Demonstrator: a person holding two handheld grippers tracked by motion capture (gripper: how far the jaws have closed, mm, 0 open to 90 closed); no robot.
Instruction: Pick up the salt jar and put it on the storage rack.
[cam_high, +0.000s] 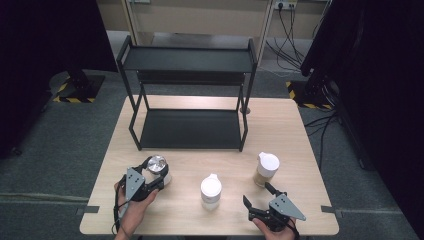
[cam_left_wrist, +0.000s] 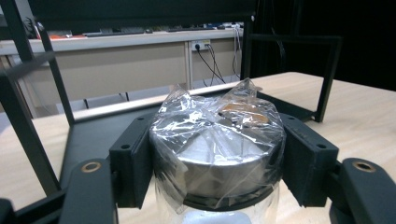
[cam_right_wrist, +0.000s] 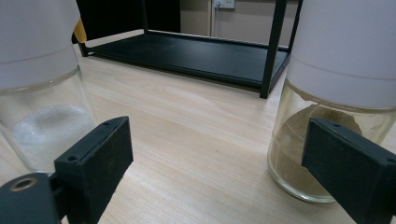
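1. Left tongs (cam_high: 152, 176): black body, grey three-cornered plate with dark screws on top.
2. Right tongs (cam_high: 260, 196), lower right of the frame: the same grey plate, black jaws.
3. Jaw arms carry brass-ringed screw holes.

1. High view: set above the near edge of the table (cam_high: 280, 125), looking forward and down; takes in the whole top, the black shelf rack (cam_high: 190, 95) at the far side, and the floor beyond.
2. Left gripper view: low and very close behind a foil-capped jar (cam_left_wrist: 217, 149), facing the rack (cam_left_wrist: 42, 116) across the wood, with a wall and sockets behind it.
3. Right gripper view: near table height, looking toward the rack (cam_right_wrist: 196, 56) between a white-lidded jar of white grains (cam_right_wrist: 42, 93) and a white-lidded jar of brown powder (cam_right_wrist: 336, 107).
4. Shared by all three: the rack's lower shelf and the wood in front of it.
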